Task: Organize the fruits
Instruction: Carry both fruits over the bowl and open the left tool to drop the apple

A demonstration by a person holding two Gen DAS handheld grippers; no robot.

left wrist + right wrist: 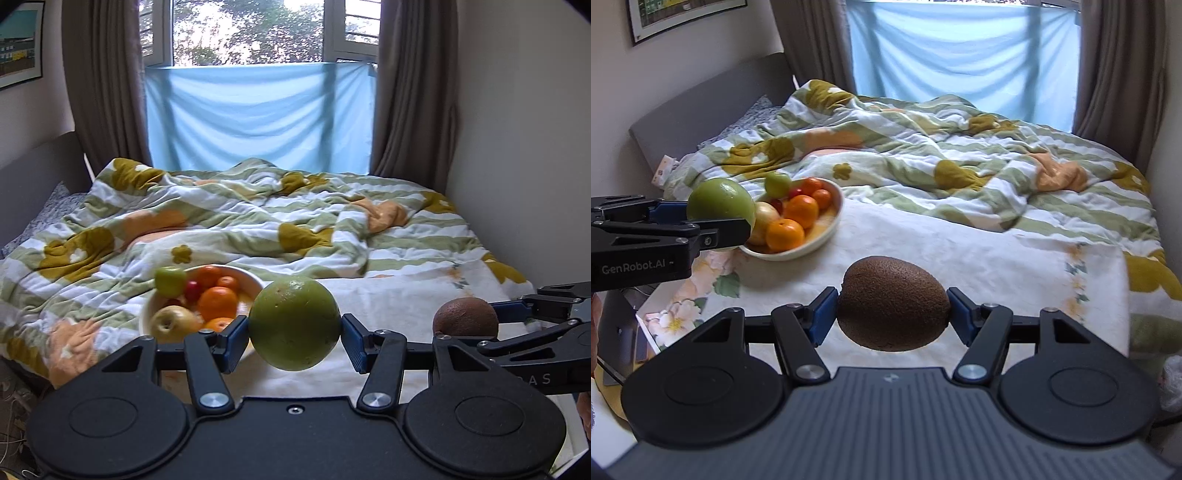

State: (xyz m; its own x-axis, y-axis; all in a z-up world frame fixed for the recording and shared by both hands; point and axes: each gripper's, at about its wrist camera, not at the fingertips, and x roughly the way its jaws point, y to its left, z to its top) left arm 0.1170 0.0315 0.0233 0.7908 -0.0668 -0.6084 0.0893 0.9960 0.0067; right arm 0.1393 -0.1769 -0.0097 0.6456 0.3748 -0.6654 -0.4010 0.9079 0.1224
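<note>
Rumpled floral bedding covers the bed below a curtained window, and a white bowl of fruit sits on the flatter white spread near the bed's front edge. Oranges, a yellowish apple, a small green apple and something small and red already lie in the bowl. The left tool is closed on a large round green fruit, held in the air just beside the bowl's near rim. The right tool clamps a brown kiwi, lifted above the white spread and well right of the bowl. Judging by this, both pieces are mid-carry toward the bowl. The green fruit looks closest; placing it calls for moving over a free spot among the oranges, lowering, then opening gently so nothing rolls out.
</note>
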